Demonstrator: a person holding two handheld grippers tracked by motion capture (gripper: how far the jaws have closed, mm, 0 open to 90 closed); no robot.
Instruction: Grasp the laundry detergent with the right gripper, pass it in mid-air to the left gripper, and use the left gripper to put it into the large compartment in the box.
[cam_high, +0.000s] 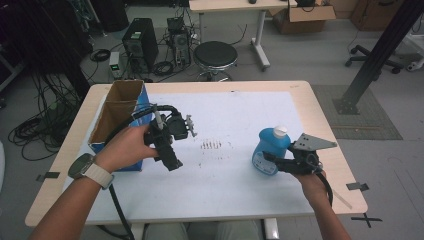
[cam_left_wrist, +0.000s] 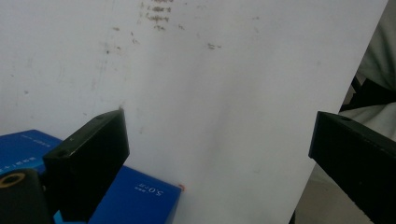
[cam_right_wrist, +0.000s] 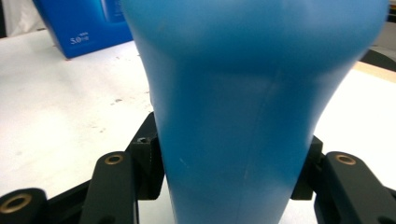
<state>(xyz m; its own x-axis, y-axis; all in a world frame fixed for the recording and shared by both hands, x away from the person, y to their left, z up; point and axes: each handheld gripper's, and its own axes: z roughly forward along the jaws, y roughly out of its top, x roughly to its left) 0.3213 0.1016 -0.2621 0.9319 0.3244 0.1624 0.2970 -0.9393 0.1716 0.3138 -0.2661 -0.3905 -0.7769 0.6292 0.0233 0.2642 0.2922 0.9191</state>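
- Fingers of the right gripper (cam_high: 274, 161) are clamped on the blue bottle (cam_high: 270, 149), one pad pressed to each side of its body; the right gripper view has the bottle (cam_right_wrist: 243, 107) wedged tight between both black jaws.
- Blue bottle stands upright with its white cap (cam_high: 280, 131) on top, on the white mat (cam_high: 235, 185) toward the table's right side, just in front of the person's right hand (cam_high: 311, 182).
- Left gripper (cam_high: 172, 161) is released: in the left gripper view its two jaws stand wide apart over bare mat (cam_left_wrist: 224, 93), with nothing between them.
- Left hand (cam_high: 125, 147) holds that gripper just beside the open blue carton (cam_high: 120, 107), well apart from the bottle; the carton's blue corner (cam_left_wrist: 135, 200) lies by the left jaw.
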